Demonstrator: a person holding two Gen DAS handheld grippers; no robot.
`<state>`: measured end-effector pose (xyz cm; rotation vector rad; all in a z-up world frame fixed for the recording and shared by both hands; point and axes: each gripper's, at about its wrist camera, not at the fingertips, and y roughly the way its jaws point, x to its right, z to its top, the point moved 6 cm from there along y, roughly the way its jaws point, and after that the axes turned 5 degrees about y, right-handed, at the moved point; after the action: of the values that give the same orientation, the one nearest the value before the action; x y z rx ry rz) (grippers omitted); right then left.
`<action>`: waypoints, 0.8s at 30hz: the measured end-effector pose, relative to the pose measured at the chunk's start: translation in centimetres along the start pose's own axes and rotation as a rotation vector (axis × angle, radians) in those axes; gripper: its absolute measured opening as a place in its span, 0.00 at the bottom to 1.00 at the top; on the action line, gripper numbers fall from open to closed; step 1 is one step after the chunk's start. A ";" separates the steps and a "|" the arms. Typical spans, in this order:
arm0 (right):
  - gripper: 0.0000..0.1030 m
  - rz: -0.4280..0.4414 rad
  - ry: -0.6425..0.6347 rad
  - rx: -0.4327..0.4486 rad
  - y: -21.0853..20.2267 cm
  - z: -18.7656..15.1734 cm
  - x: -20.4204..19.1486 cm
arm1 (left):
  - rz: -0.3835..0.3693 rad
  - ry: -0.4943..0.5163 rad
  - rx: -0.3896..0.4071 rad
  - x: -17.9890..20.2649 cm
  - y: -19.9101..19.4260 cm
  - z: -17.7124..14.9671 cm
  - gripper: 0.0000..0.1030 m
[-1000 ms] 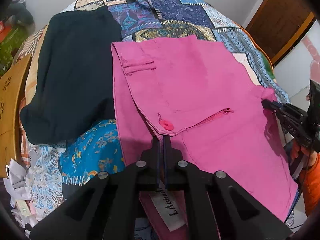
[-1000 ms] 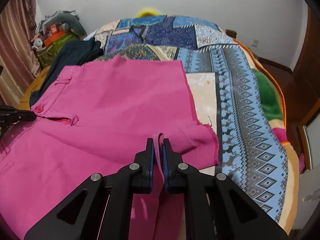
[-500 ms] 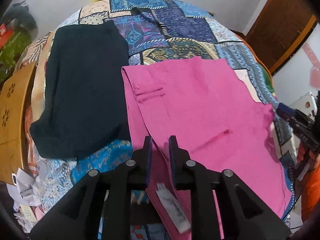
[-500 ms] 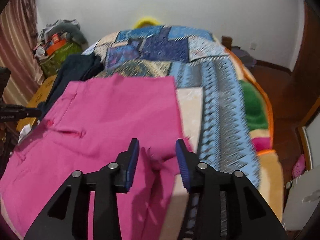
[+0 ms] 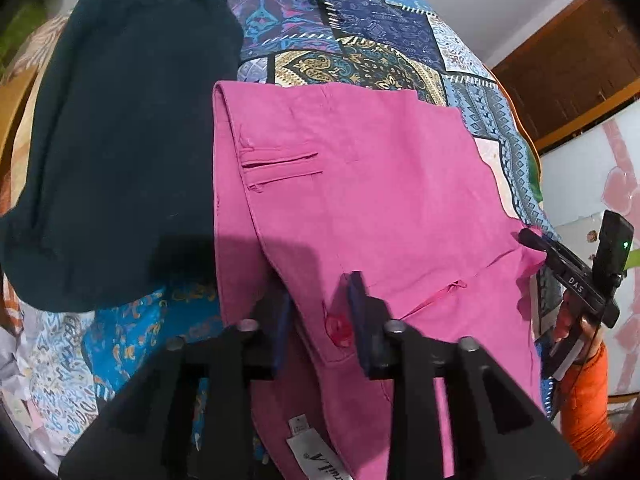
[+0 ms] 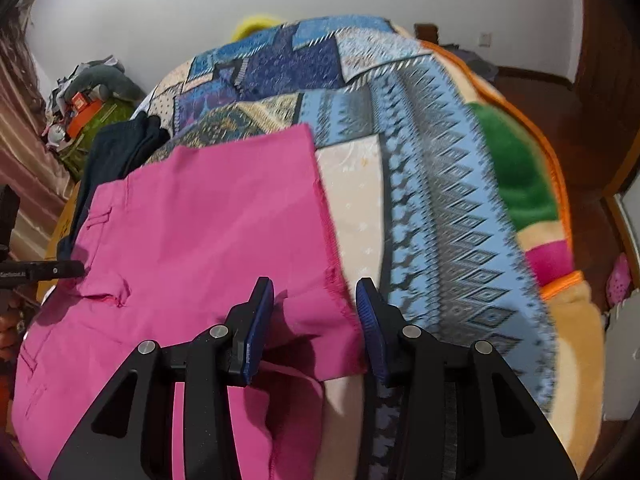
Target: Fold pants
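Pink pants lie on the patterned bedspread, with the near half folded over. My left gripper is open above the waistband, its jaws either side of the pink button. My right gripper is open above the frayed leg hem of the pants, holding nothing. The right gripper also shows at the right edge of the left wrist view. The left gripper's tip shows at the left edge of the right wrist view.
A dark navy garment lies flat left of the pants. The bedspread extends to the right with an orange edge. Clutter and boxes sit by the wall on the left. A white label hangs from the waistband.
Both grippers were shut on the pants a second ago and have let go. Both have opened wider, and the pants now rest on the bed.
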<state>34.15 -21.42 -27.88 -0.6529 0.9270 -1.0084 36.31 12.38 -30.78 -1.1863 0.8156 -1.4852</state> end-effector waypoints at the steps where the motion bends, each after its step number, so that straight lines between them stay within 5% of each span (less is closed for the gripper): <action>1: 0.37 0.000 -0.004 0.001 0.1 -0.1 -0.1 | 0.024 0.018 0.006 0.1 -0.1 0.0 0.08; 3: 0.21 -0.016 -0.025 0.011 0.1 -0.1 -0.2 | 0.037 0.043 0.020 0.3 -0.3 0.2 0.07; 6: 0.09 -0.022 -0.064 0.022 -0.1 0.0 -0.5 | 0.078 0.070 0.063 0.7 -1.2 0.6 0.06; 13: 0.07 -0.094 -0.171 0.096 -1.0 0.0 -1.2 | 0.245 0.147 0.187 1.7 -3.3 1.4 0.06; 24: 0.09 -0.110 -0.168 0.042 -0.4 -0.1 -1.1 | 0.276 0.181 0.111 0.7 -1.5 0.5 0.10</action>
<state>33.69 -20.60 -27.24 -0.7484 0.7272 -1.0505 36.34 12.08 -29.11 -0.8287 0.9647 -1.4007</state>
